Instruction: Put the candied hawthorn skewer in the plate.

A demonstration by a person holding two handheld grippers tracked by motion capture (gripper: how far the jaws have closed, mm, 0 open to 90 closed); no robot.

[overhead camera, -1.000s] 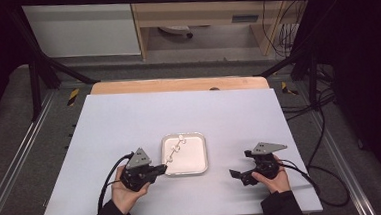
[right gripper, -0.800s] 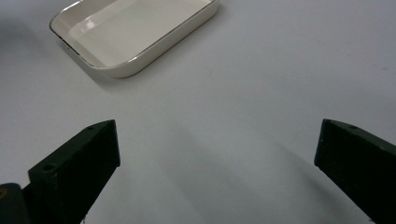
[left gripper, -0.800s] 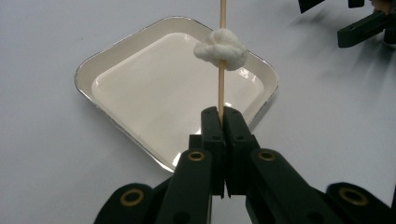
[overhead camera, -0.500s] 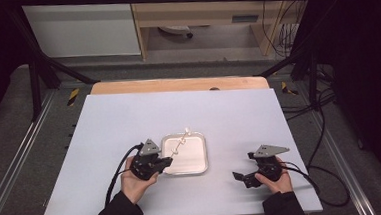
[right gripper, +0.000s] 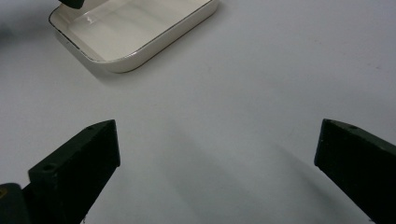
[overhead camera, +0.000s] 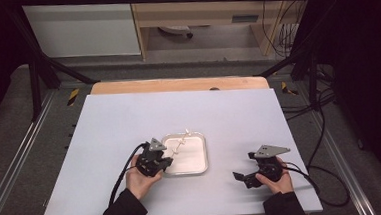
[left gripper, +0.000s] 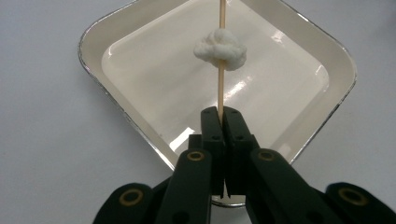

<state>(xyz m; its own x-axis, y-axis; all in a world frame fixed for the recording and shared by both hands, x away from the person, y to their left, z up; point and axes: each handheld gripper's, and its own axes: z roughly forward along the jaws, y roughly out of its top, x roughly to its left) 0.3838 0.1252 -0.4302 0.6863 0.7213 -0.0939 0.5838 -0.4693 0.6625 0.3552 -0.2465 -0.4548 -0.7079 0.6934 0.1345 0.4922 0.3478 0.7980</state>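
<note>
Your left gripper: clamped on the wooden skewer.
Skewer: long axis runs away from your jaws, over the white tray, white lump threaded on it.
Your right gripper: jaws wide apart, over bare table.

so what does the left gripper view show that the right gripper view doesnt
Left gripper view: the left gripper, jaws closed on a thin wooden skewer with a white lump speared on it, held over the tray.

Right gripper view: the right gripper, jaws wide apart with nothing between them, above bare table.

Both: the white tray with its shiny rim, and the pale table surface around it.
</note>
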